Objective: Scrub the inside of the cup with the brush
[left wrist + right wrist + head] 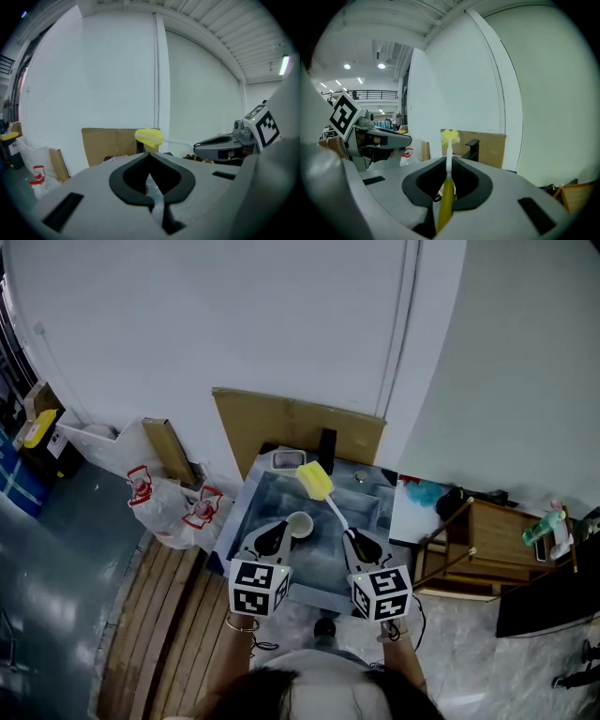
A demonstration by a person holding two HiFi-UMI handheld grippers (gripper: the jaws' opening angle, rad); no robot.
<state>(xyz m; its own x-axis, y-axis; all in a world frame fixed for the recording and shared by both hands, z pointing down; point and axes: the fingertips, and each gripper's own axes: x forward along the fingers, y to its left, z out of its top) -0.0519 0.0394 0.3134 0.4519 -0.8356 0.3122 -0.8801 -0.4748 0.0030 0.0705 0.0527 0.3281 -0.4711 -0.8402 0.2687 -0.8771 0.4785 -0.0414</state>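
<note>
The person holds 2 grippers over a blue-grey work surface (272, 488) that stands against a white wall, with a cardboard sheet (291, 423) propped behind it. The right gripper (354, 540) has its jaws clamped on the brush (316, 482). In the right gripper view the right gripper (448, 161) pinches the olive lower part of the handle, and the white stem runs straight up out of the jaws to the yellow head of the brush (450, 136). In the head view that yellow head hangs in the air above the far part of the surface, beyond the cup (299, 524) and apart from it. The white cup sits on the surface with its open mouth facing up, right at the tips of the left gripper (279, 532). In the left gripper view the left gripper (150, 157) has its jaws brought together at the tips; whether they nip the cup's rim cannot be told, as the cup does not show there. The same view shows the brush (149, 137) ahead and the right gripper (225, 143) off to the side. White plastic bags (169, 502) with red print lie on the floor left of the surface, and a wooden cabinet (487, 540) stands to its right.
</note>
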